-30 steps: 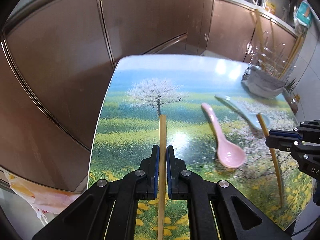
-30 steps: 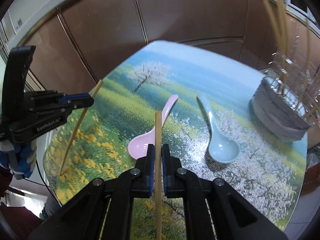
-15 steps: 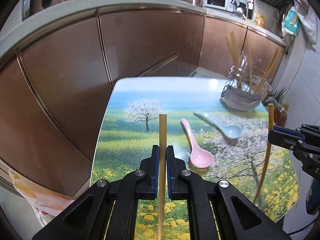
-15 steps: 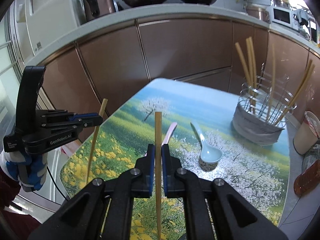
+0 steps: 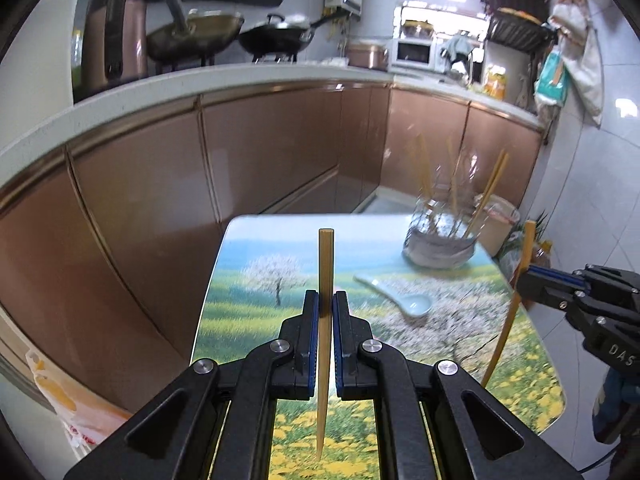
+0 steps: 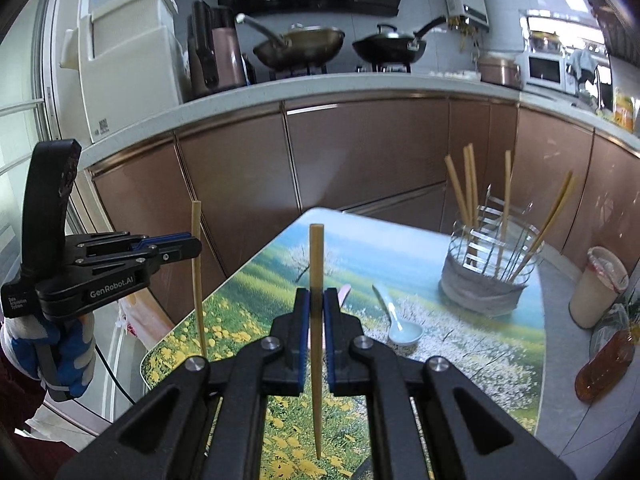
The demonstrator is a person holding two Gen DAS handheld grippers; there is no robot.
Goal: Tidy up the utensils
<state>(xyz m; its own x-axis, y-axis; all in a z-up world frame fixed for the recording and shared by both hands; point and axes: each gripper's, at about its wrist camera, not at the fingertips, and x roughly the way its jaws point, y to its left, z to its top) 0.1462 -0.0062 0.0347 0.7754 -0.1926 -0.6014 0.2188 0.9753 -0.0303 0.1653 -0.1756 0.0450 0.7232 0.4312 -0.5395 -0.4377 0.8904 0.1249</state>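
Left gripper (image 5: 326, 304) clamped tight on a chopstick (image 5: 325, 264); right gripper (image 6: 316, 302) clamped likewise on another chopstick (image 6: 316, 264), both raised over the table, angled down.

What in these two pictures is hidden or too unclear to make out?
- Pink spoon: right wrist view shows only its handle tip behind the right gripper; the left wrist view shows none of it.
- Utensil holder: motion-blurred in the left wrist view, so its chopsticks cannot be counted there.
- Microwave: contents too small to tell.

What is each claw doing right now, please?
Left claw: closed on a wooden chopstick, held upright above the table.
Right claw: closed on another chopstick, also upright.
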